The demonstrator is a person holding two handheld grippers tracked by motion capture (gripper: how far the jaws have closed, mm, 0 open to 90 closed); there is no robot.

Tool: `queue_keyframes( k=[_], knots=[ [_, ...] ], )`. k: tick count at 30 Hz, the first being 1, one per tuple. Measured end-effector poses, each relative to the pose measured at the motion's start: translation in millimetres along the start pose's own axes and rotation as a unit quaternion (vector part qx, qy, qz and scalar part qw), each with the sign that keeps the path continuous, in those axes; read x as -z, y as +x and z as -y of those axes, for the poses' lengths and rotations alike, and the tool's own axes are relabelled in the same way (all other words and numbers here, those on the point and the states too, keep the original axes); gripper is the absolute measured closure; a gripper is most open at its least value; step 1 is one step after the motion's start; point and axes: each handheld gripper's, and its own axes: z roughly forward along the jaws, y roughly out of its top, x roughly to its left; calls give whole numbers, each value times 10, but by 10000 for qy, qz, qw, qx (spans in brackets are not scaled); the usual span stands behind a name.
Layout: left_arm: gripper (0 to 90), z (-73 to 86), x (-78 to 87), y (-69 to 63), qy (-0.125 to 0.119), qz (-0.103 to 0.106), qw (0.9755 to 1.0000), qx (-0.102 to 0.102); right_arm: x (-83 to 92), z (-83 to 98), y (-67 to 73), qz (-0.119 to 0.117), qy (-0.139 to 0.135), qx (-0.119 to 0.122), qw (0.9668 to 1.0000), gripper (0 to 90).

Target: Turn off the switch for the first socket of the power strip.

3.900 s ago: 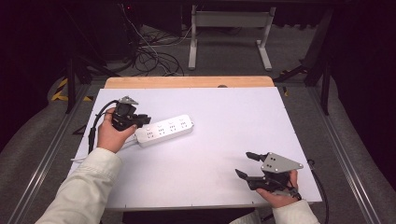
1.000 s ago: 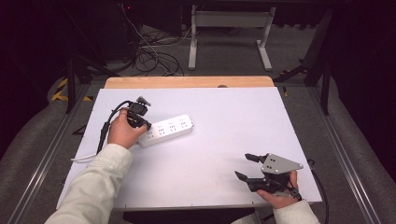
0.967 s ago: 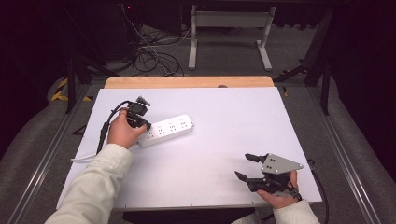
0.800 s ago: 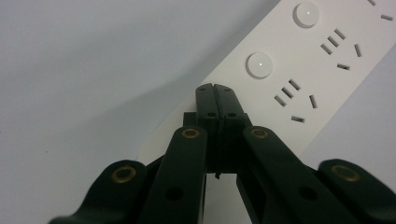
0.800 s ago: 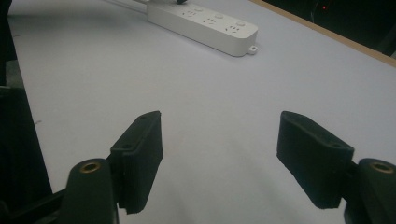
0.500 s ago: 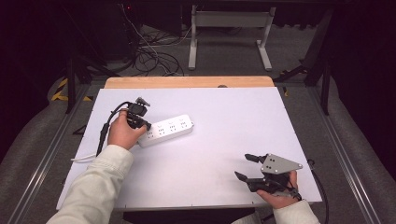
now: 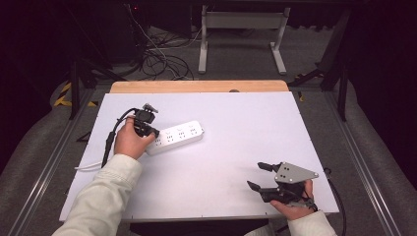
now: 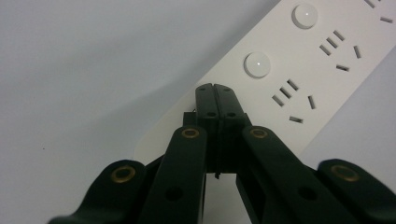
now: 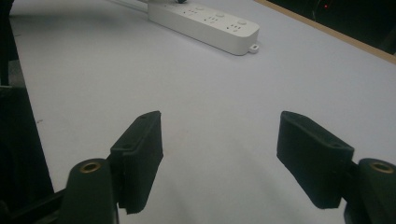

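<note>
We've got the left gripper (image 8: 215,91) w/ jaws pressed together, tips down on the near-left end of the white power strip (image 7: 176,137), just short of the first round button (image 8: 257,64); the strip lies on the left half of the table (image 7: 255,123), towards the far side. The right gripper (image 7: 259,176) rests near-right w/ jaws spread, nothing between them, well apart from the strip. Risks as we judge them: tips sit off the button, so a push prob. misses it or skids on smooth plastic; w/ no second hold, the strip may slide or pivot. Pressing too hard at the end could tip the far end up.
</note>
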Motion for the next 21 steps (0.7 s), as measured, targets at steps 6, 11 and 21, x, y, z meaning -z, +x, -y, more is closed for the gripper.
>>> queue_keyframes(
  k=[6,11,21],
  knots=[
    [900,27,3,47,-122,-8,9999,66,-2,0,0,-8,7,-7,10000,319],
    [900,16,1,11,-114,-135,9998,4,-9,-1,-2,-8,27,-5,10000,319],
    [899,-25,174,83,-407,294,9986,148,-10,1,-13,25,18,-35,10000,319]
  ],
)
